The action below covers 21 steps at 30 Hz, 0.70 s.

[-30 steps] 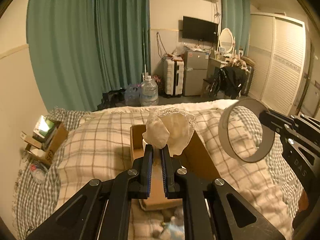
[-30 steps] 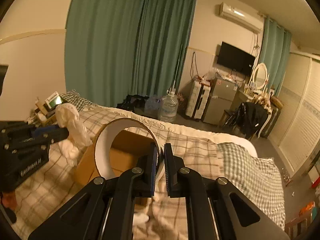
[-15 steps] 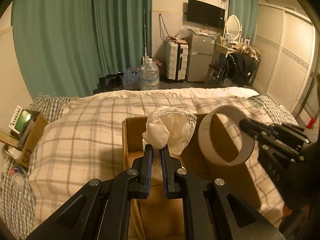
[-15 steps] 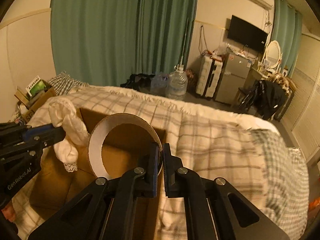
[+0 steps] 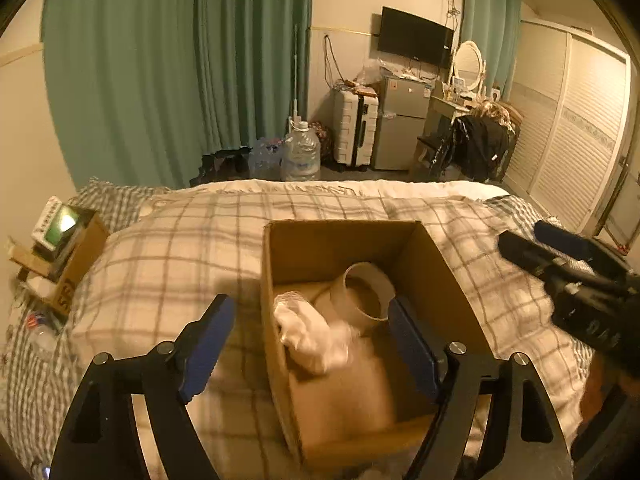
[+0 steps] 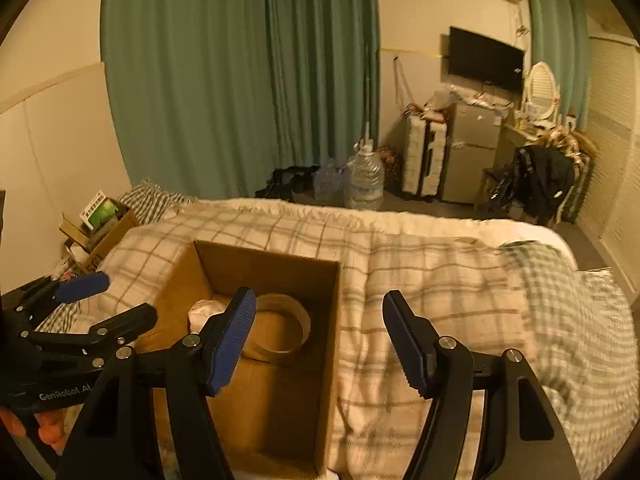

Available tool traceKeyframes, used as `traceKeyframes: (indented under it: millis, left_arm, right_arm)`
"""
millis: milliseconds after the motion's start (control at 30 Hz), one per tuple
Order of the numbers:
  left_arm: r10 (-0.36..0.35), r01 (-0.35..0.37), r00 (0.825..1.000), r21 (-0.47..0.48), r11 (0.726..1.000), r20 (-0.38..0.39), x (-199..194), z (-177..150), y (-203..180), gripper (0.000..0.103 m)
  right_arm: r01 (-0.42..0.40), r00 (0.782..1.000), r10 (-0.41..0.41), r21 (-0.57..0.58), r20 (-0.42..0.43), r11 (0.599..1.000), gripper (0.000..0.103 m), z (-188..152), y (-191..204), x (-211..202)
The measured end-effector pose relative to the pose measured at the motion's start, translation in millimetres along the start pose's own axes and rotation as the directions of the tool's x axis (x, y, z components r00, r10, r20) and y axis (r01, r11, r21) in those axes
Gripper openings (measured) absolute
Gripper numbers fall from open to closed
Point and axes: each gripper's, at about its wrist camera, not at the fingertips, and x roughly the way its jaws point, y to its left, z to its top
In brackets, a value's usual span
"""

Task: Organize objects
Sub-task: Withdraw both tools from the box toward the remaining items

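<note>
Both grippers, left (image 5: 308,344) and right (image 6: 320,340), gape wide, holding nothing. White cloth (image 5: 312,336) and tape ring (image 5: 366,296) lie inside the cardboard box (image 5: 344,228)

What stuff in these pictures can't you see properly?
- White cloth in the box: smeared by motion blur in the left wrist view, so its shape is unclear; in the right wrist view the right gripper's finger covers most of it.
- White ring: its near side hides behind the cloth in the left wrist view.
- Left gripper: its base is cut off by the bottom edge.
- Writing on the small box of books: too small to read.
</note>
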Motion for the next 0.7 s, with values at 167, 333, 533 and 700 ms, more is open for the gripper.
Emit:
traceKeyframes:
  millis: [167, 333, 533, 700]
  left_arm:
    - [0.033, -0.033, 0.998, -0.002, 0.999, 0.044, -50, -9, 4, 0.097]
    - [0.047, -0.047, 0.994, -0.002, 0.999, 0.098, -94, -25, 5, 0.103]
    - [0.039, -0.037, 0.995, -0.024, 0.999, 0.096, -116, -65, 9, 0.103]
    - [0.051, -0.05, 0.997, -0.026, 0.998, 0.06, -112, -110, 7, 0.103]
  right_arm:
    - [0.021, 1.0, -0.02, -0.02, 0.017, 1.0, 0.066, 0, 7, -60]
    - [0.087, 0.995, -0.084, -0.054, 0.053, 0.995, 0.074, -13, 13, -127]
    - [0.118, 0.992, -0.115, -0.057, 0.058, 0.991, 0.08, -54, 21, -162]
    - [0.11, 0.994, -0.109, -0.116, 0.012, 0.987, 0.08, -99, 39, -146]
